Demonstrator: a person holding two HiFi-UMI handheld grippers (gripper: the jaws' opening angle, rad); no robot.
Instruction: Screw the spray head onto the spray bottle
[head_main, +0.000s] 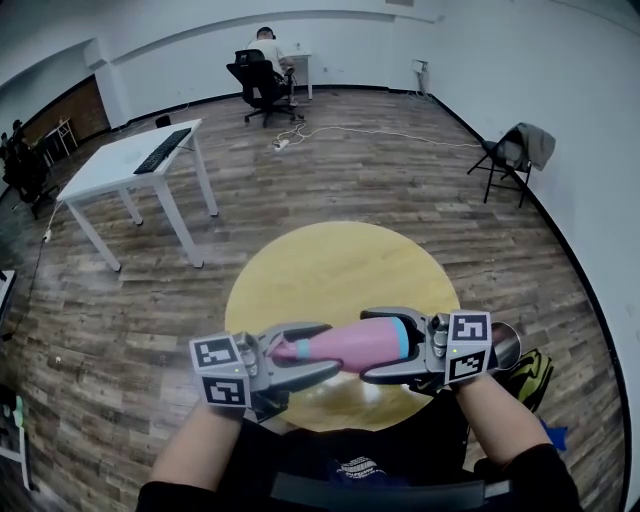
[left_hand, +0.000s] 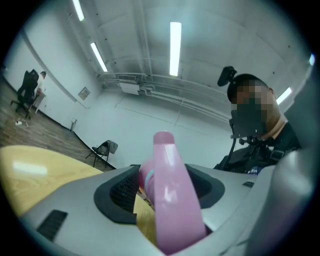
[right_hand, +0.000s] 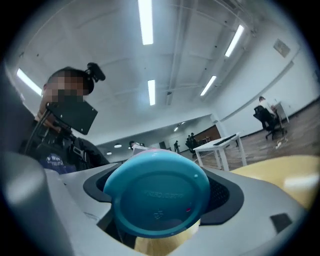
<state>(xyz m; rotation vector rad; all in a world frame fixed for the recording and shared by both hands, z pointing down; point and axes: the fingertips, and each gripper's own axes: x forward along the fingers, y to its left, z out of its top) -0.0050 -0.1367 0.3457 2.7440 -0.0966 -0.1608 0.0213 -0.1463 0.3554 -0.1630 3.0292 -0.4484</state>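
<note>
Left hand-held gripper (head_main: 330, 348) clamps spray head (left_hand: 172, 200), right one (head_main: 371, 346) the bottle (right_hand: 150, 210); embossing (right_hand: 161, 193) illegible.

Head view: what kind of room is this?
Probably an open office or lab hall: wood-look floor, a white desk with a keyboard, a person on an office chair by the far wall.

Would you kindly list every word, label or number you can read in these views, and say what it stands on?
No text reads clearly.
Raised line on the teal round base of the pink plastic spray bottle: too faint to read.
White print on the person's dark shirt: cut off and blurred.
On the cubes of the left tongs and right tongs: square patterns only, no words.
</note>
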